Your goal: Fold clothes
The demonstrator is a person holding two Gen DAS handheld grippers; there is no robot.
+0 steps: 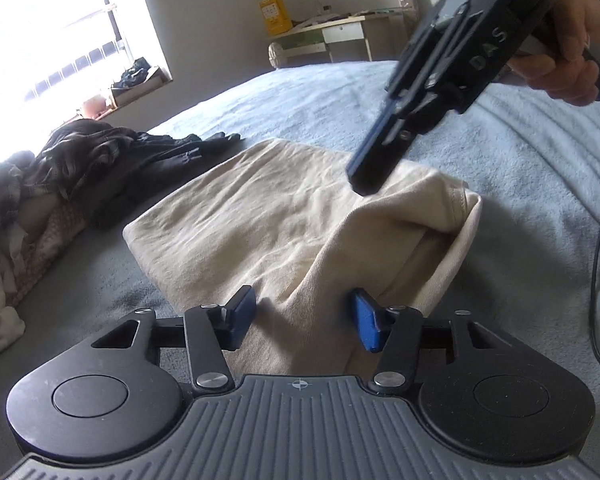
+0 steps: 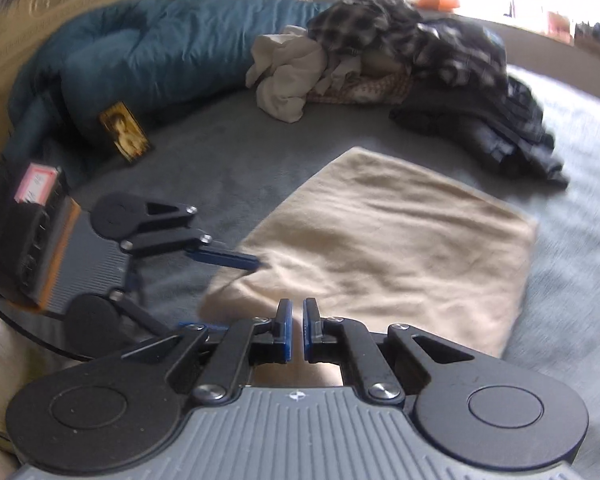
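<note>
A beige garment (image 1: pixel 260 216) lies folded on the grey bed cover; it also shows in the right wrist view (image 2: pixel 388 248). My left gripper (image 1: pixel 304 316) is open, its blue pads (image 1: pixel 366 320) on either side of a raised fold at the garment's near corner. In the right wrist view the left gripper (image 2: pixel 236 276) sits at the garment's left edge. My right gripper (image 2: pixel 296 328) is nearly closed with a thin gap and nothing between the pads. In the left wrist view the right gripper (image 1: pixel 370 176) hovers just above the garment's far right part.
A pile of dark and plaid clothes (image 1: pixel 100 160) lies beyond the garment, also in the right wrist view (image 2: pixel 440 52), with a crumpled white cloth (image 2: pixel 288 72). A blue duvet (image 2: pixel 140 52), a small picture (image 2: pixel 126 132) and a desk (image 1: pixel 332 36) are farther off.
</note>
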